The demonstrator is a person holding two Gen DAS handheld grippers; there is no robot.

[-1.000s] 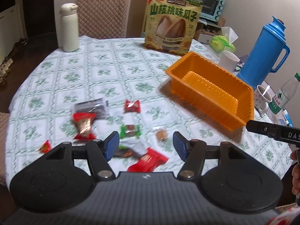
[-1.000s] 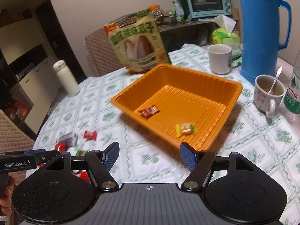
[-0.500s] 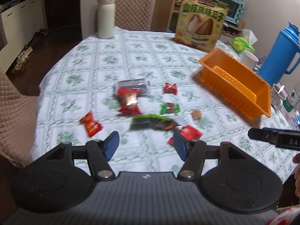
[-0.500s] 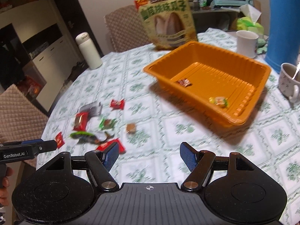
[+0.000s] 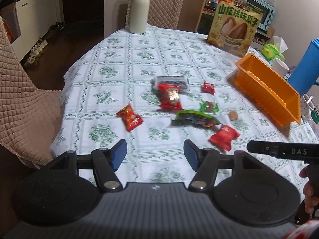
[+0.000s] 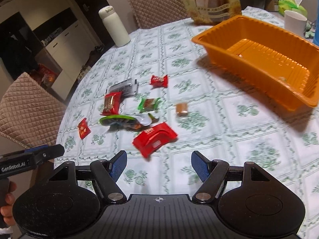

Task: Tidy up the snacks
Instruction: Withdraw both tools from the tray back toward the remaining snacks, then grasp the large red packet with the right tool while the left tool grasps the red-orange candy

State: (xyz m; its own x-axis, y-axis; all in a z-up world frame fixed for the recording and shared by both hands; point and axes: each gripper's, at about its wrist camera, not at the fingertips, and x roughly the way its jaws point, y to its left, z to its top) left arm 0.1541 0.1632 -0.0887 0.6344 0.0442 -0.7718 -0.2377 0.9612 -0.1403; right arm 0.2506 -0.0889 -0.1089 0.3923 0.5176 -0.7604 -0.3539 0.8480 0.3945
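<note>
**Both grippers open above scattered snacks**

The left gripper [image 5: 155, 153] and the right gripper [image 6: 159, 165] each hold their jaws apart with nothing between the pads. Both hang over the tablecloth [image 5: 139, 55]. The wrapped snacks [image 5: 170, 96] lie loose in a cluster ahead of them. The orange tray [image 6: 257, 63] stands well apart to the right, beside a large seed bag [image 5: 234, 24].

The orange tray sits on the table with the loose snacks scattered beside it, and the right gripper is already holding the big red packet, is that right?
Not quite. The right gripper holds nothing: in the right wrist view its jaws stand open and empty, with the big red packet lying on the table just ahead of them. The orange tray and scattered snacks are as you say.
</note>
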